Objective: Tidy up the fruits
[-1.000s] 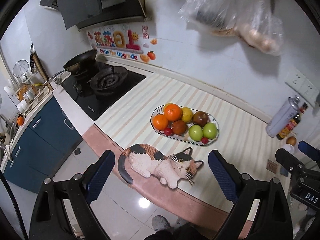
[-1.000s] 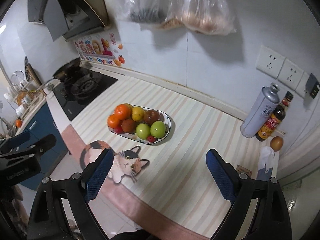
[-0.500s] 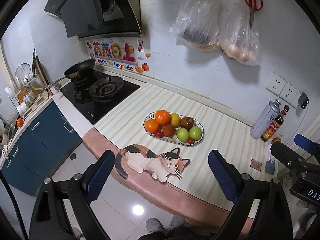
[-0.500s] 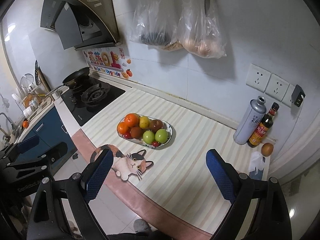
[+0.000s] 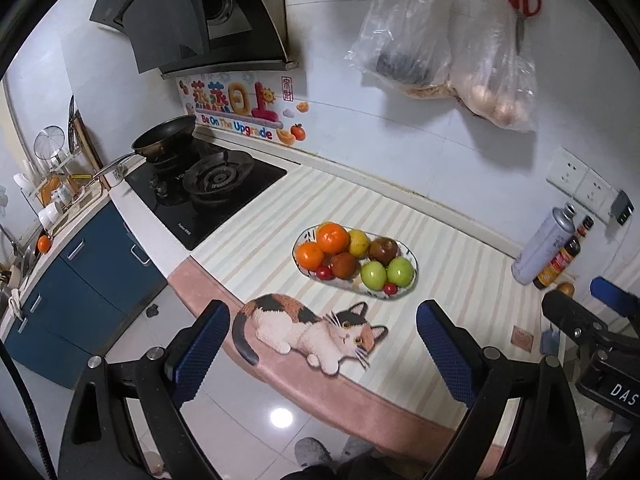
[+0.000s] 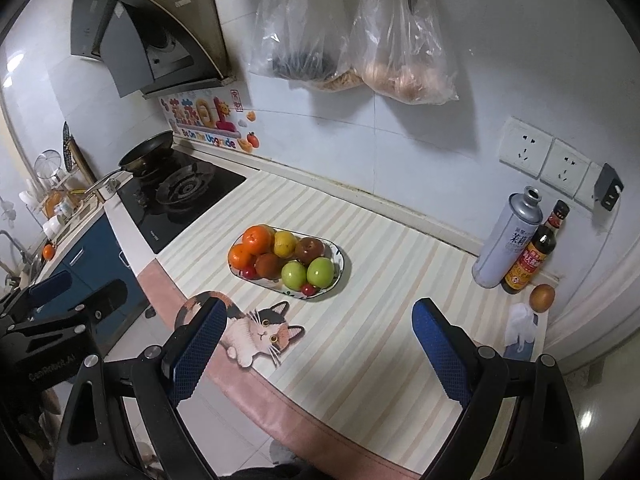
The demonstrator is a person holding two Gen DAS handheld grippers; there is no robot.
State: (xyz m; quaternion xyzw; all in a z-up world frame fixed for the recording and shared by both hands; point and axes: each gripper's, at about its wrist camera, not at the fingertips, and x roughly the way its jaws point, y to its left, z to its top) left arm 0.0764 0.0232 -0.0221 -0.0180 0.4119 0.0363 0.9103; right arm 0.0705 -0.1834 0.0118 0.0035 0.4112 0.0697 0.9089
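Observation:
An oval patterned plate (image 5: 412, 280) (image 6: 340, 270) sits mid-counter on a striped mat, heaped with fruit: two oranges (image 5: 332, 238) (image 6: 258, 239), a yellow fruit (image 5: 359, 242), dark red fruit (image 5: 383, 250), two green apples (image 5: 374, 275) (image 6: 320, 272) and small red ones. My left gripper (image 5: 324, 348) is open and empty, held well back from the counter edge. My right gripper (image 6: 320, 344) is open and empty, also back from the plate. The right gripper's body shows at the right edge of the left wrist view.
A gas hob (image 5: 208, 188) with a pan (image 5: 164, 138) lies left of the mat. A spray can (image 6: 506, 244), sauce bottle (image 6: 532, 256) and an egg-like item (image 6: 542, 297) stand at the right. Plastic bags (image 6: 360, 40) hang on the wall. A cat-shaped mat (image 5: 312, 328) lies at the counter's front edge.
Both grippers have pulled back and up from the counter, so the plate looks smaller and more of the wall shows. Both stay open.

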